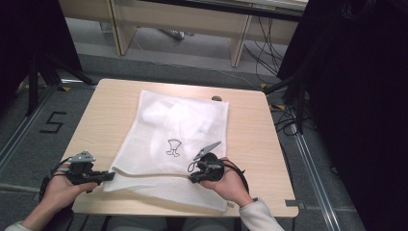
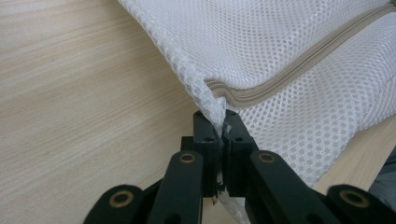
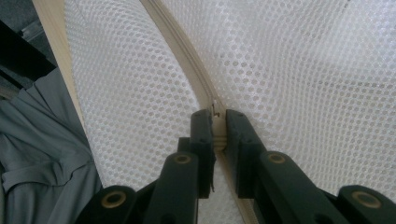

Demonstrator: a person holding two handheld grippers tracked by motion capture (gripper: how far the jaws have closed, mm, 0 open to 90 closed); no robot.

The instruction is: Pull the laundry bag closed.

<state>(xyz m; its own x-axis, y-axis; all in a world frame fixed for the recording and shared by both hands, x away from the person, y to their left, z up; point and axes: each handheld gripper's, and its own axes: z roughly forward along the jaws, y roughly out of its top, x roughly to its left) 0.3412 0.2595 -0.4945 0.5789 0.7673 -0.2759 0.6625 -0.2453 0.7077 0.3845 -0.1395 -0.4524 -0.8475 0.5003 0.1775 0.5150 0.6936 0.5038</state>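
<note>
the mesh bag (image 1: 178, 139) lies flat on the bench (image 1: 106, 115), left tongs (image 2: 219, 126) pinching its corner and right tongs (image 3: 215, 122) pinching the zipper (image 3: 187, 60) pull, so next seems sliding it while the corner is kept steady.

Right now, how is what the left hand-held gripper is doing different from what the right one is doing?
The left hand-held gripper pinches the corner of the white mesh bag, at the zipper's end; the right hand-held gripper pinches along the zipper, farther in. In the high view the left sits at the bag's edge over bare table, the right over the bag. Both are shut on the bag, near its front edge.
</note>
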